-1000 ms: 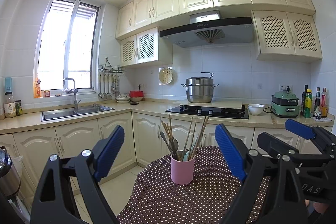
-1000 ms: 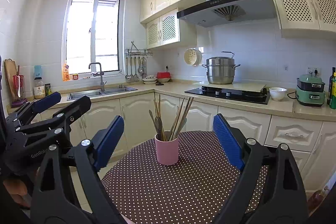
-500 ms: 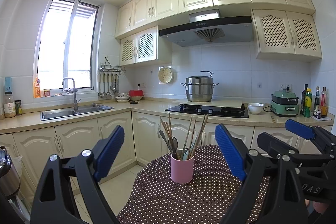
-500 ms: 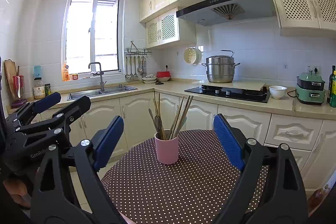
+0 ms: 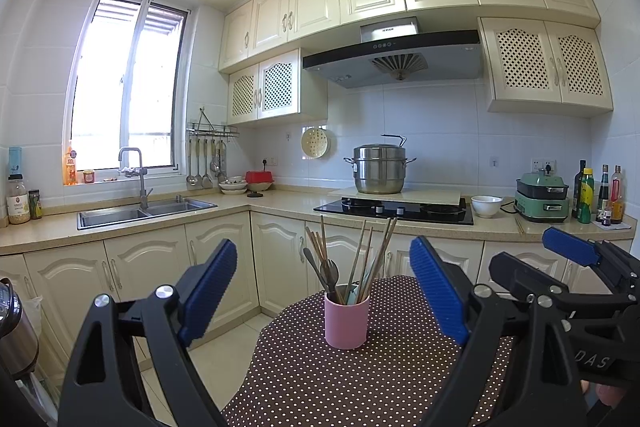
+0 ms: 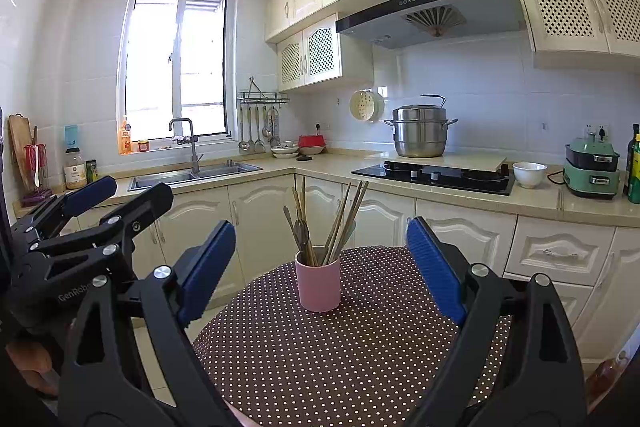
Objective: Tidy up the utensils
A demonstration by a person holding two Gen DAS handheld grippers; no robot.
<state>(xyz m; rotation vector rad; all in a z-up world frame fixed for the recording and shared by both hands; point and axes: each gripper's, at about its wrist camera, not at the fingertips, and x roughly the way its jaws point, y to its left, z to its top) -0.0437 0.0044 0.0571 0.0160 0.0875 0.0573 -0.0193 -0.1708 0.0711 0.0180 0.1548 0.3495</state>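
Item 1. Tabletop (image 5: pixel 320 379): round, under a brown cloth with white dots. Only its far part shows; the near edge is hidden behind the claws. Nothing lies loose on the visible cloth.

Item 2. Left claw (image 5: pixel 322 291): released, jaws spread wide, nothing between them. It hangs above the near part of the tabletop, pointed at the far edge.

Item 3. Right claw (image 6: pixel 320 267): likewise released and empty, jaws wide, level beside the left one and aimed the same way. Each claw shows in the other's view, side by side.

Item 4. Pink cup (image 5: pixel 346 319): upright, cylindrical, standing alone toward the far edge of the tabletop. It lies straight ahead of both claws, centred in the gap of each; neither is clearly nearer, though it sits a shade left of centre for the right claw.

Item 5. Utensils (image 5: pixel 352 263): all those in view stand in the pink cup. Contents: a bundle of wooden chopsticks (image 6: pixel 344 223), handles fanned upward and leaning toward the far edge, and at least one dark metal spoon (image 5: pixel 331 273), bowl up. A pale green piece shows inside the rim; what it is cannot be told. Long axes run near vertical, so any grasp would come from above or from the side against the splayed tips.

Condition: the gathered cup suits either utensils already sorted into their holder, or a mixed lot awaiting separation by kind. The pictures do not decide between these.
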